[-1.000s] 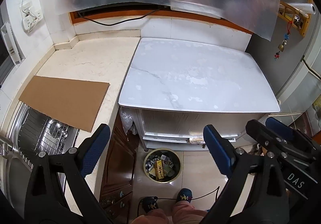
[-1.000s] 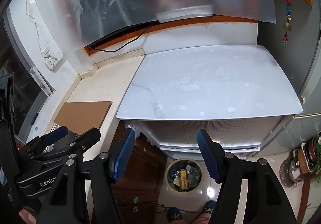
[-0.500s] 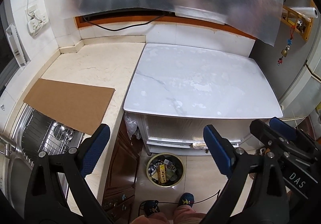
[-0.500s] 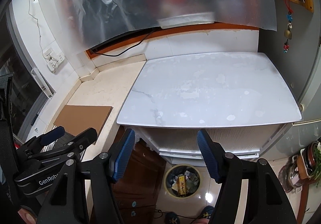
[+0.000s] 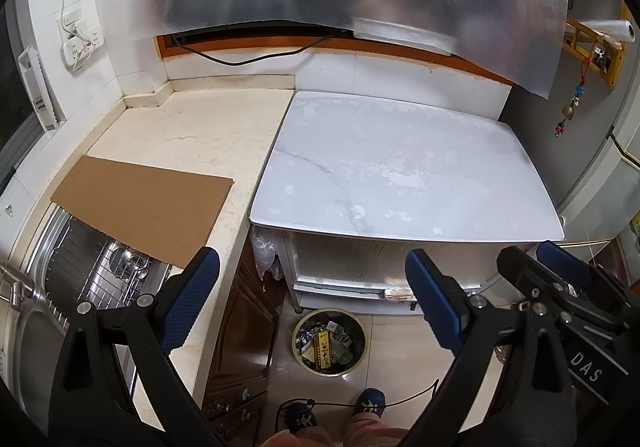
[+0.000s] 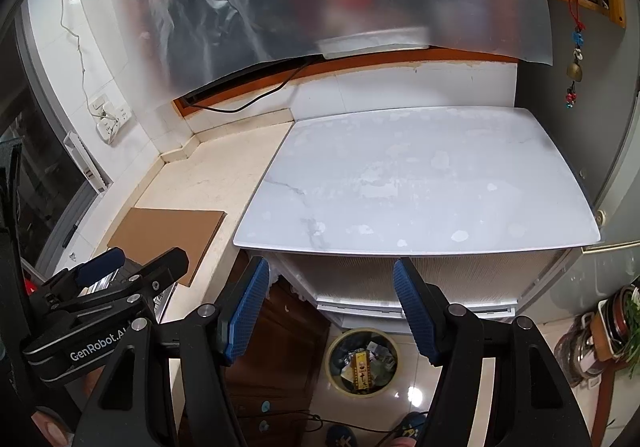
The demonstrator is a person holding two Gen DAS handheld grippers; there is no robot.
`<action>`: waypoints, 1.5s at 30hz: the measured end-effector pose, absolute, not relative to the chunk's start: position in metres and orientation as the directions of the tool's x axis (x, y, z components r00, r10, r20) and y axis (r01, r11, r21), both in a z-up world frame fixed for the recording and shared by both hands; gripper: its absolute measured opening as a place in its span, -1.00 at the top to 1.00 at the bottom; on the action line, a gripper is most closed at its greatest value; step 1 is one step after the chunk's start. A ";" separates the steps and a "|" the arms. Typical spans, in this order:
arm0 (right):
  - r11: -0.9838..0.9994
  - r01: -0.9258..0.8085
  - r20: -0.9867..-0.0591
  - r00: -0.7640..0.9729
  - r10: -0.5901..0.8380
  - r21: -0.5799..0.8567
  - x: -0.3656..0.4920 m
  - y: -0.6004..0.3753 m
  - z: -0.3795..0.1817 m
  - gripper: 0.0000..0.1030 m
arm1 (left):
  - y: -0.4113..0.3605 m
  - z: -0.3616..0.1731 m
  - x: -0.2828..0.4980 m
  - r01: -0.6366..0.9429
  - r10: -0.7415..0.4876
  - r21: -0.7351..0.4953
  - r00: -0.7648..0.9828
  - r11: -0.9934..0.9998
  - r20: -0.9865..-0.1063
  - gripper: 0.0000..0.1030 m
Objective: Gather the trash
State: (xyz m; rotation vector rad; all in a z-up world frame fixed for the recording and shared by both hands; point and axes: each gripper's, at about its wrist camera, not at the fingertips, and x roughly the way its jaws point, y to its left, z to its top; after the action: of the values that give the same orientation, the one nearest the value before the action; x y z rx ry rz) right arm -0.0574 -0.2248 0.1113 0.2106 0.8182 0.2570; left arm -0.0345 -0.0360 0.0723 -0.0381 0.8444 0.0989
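Both grippers hang with fingers spread and nothing between them: the left gripper (image 5: 312,299) and the right gripper (image 6: 328,311) hover side by side above the floor, well clear of any trash. Far below the fingers, a round bin (image 5: 330,341) sits on the tiles before a white marble table (image 5: 400,167); it holds mixed trash (image 6: 362,365) too small to identify. Cardboard (image 5: 144,203) partly covers a sink (image 5: 100,279). Shoes (image 5: 370,403) are cut off at the bottom edge.
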 end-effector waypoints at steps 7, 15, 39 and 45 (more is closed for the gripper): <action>0.948 -0.140 -0.692 0.655 0.304 0.285 -0.059 -0.227 0.111 -0.28 | -0.040 0.072 -0.038 -0.103 0.071 0.004 0.656 0.995 -0.752 -0.80; 0.949 -0.143 -0.693 0.653 0.304 0.282 -0.061 -0.229 0.110 -0.28 | -0.041 0.072 -0.038 -0.106 0.074 0.005 0.655 0.994 -0.752 -0.80; 0.950 -0.150 -0.700 0.646 0.304 0.274 -0.061 -0.227 0.104 -0.28 | -0.043 0.065 -0.038 -0.099 0.064 0.000 0.646 0.995 -0.761 -0.80; 0.950 -0.148 -0.700 0.646 0.302 0.274 -0.061 -0.226 0.105 -0.28 | -0.042 0.064 -0.035 -0.095 0.059 -0.002 0.640 0.995 -0.766 -0.80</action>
State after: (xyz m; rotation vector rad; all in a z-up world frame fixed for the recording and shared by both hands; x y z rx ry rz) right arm -0.0608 -0.2265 0.1047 0.1989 0.8303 0.2580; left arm -0.0350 -0.0419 0.0641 -0.0438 0.8719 0.0880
